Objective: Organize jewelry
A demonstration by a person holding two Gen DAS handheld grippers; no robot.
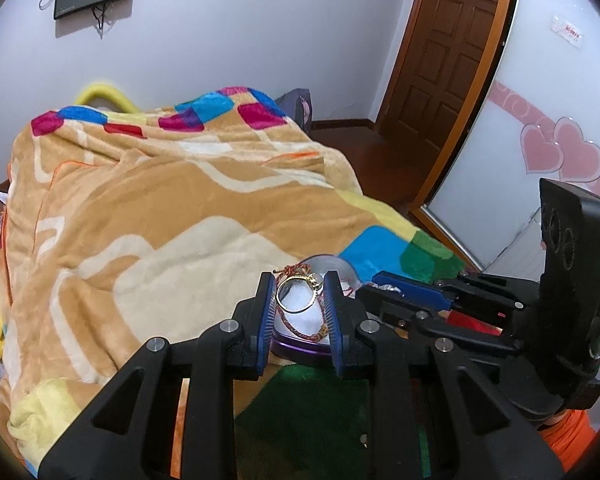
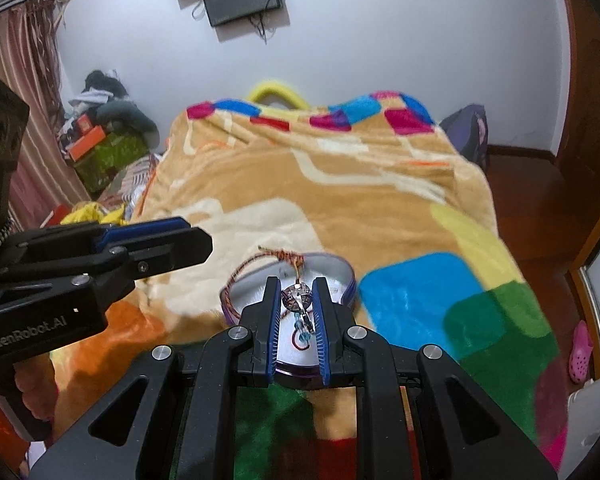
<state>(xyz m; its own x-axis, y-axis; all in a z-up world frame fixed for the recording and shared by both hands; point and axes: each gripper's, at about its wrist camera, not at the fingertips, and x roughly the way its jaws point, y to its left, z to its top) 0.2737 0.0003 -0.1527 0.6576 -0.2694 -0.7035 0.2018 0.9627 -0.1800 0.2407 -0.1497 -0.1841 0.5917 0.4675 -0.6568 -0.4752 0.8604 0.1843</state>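
Note:
A round tin [image 1: 300,349] with a purple rim and white lining sits on the blanket; the tin [image 2: 342,270] also shows in the right wrist view. A red braided cord bracelet [image 2: 236,270] is draped over its far and left rim. My left gripper [image 1: 299,280] is shut on a gold ring [image 1: 288,309], held just above the tin with the cord bracelet [image 1: 300,333] behind it. My right gripper [image 2: 297,284] is shut on a silvery pendant [image 2: 296,295] with blue beads [image 2: 305,325], hanging over the tin's middle. In the right wrist view the left gripper [image 2: 208,246] is left of the tin. The right gripper [image 1: 366,290] shows beside the tin in the left wrist view.
A tan blanket [image 2: 340,184] with coloured squares covers the bed. A wooden door [image 1: 448,52] and a sliding panel with pink hearts [image 1: 560,152] stand to the right. Boxes and clothes [image 2: 104,136] pile up at the left wall. A pink shoe [image 2: 580,350] lies on the floor.

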